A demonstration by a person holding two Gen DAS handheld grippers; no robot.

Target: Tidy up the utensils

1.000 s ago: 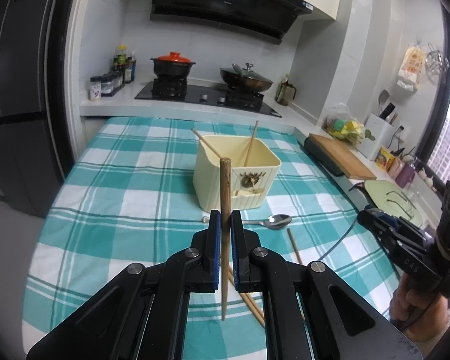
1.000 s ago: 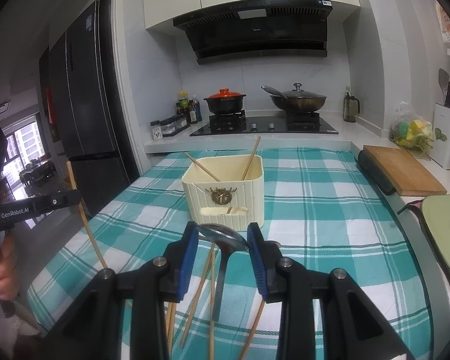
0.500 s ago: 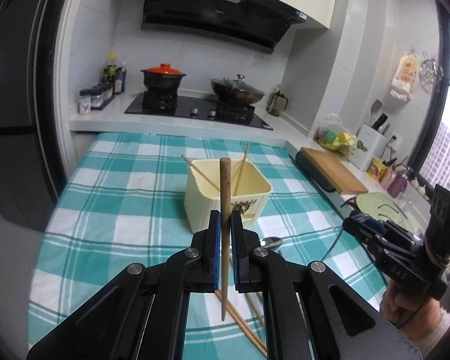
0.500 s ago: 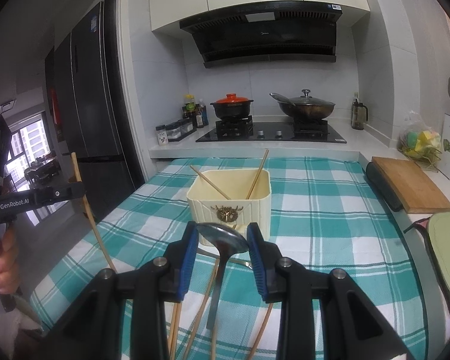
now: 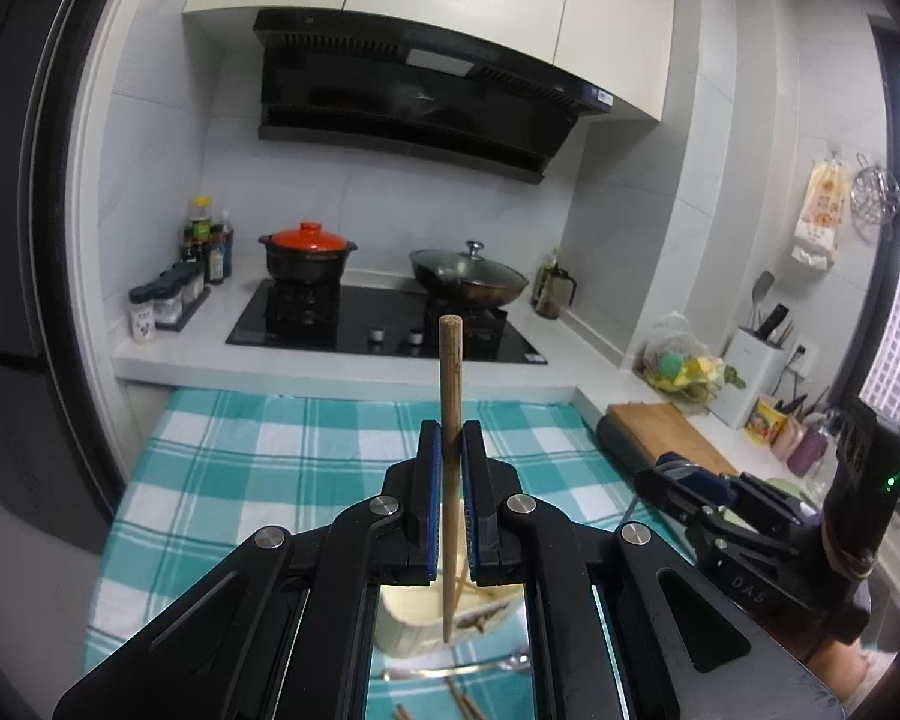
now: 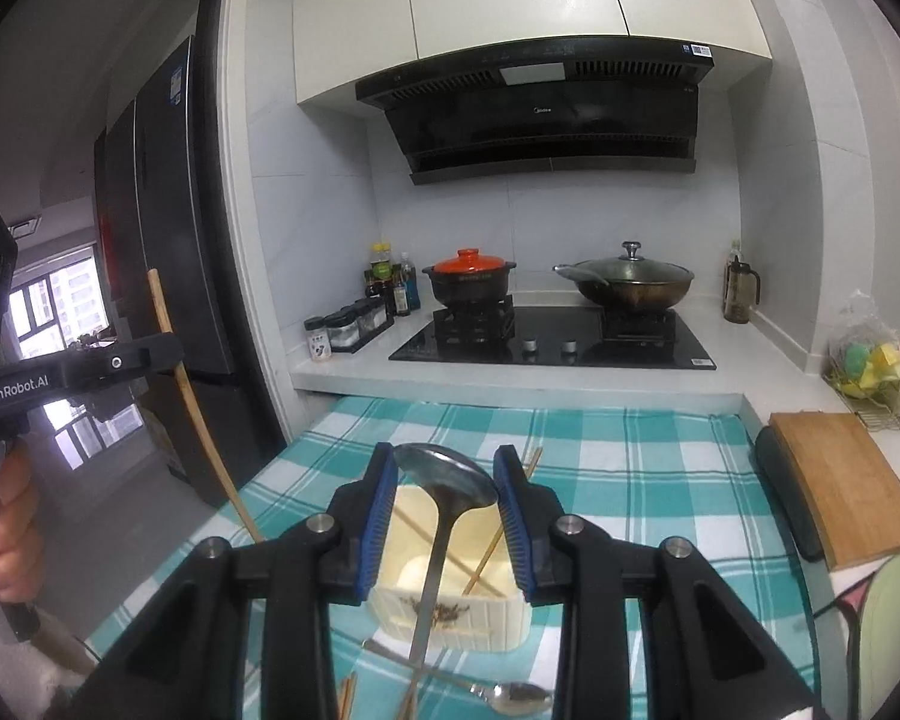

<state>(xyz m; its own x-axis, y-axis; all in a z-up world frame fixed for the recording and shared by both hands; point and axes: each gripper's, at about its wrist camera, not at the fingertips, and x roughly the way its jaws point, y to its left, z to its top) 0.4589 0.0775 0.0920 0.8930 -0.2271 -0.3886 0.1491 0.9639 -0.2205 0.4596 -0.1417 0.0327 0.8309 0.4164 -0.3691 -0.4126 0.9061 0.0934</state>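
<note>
We keep left gripper [image 5: 448, 450] clamped on chopstick [image 5: 450, 372], right gripper [image 6: 444, 480] pinching spoon [image 6: 447, 474]; lower both upright into holder [image 6: 450, 606].

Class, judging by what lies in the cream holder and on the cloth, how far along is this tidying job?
Done: two chopsticks lean in the holder. In hand: the left gripper clamps a chopstick; the right gripper holds a spoon. Left: another spoon and chopsticks lie on the cloth.
</note>
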